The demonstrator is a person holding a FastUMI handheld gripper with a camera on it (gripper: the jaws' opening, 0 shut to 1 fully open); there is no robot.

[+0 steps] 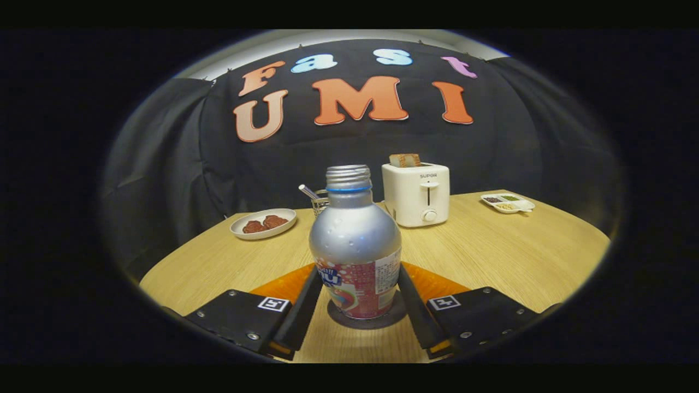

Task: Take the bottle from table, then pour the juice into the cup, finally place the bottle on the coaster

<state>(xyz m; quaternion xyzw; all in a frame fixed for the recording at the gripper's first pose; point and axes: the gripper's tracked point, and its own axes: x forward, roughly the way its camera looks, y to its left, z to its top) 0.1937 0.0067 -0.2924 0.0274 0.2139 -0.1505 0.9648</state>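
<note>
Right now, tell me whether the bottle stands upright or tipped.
Upright. The bottle stands straight on the dark coaster, uncapped neck pointing up, between the fingers of the tongs, which sit close at its sides; actual contact cannot be told.

Beyond the claw we see a white toaster [417,194] on the wooden worktop [508,251], with toast [404,160] standing in its slot. Left of it sits a plate [263,223] of brown food; far right, a divided tray [507,202].
</note>
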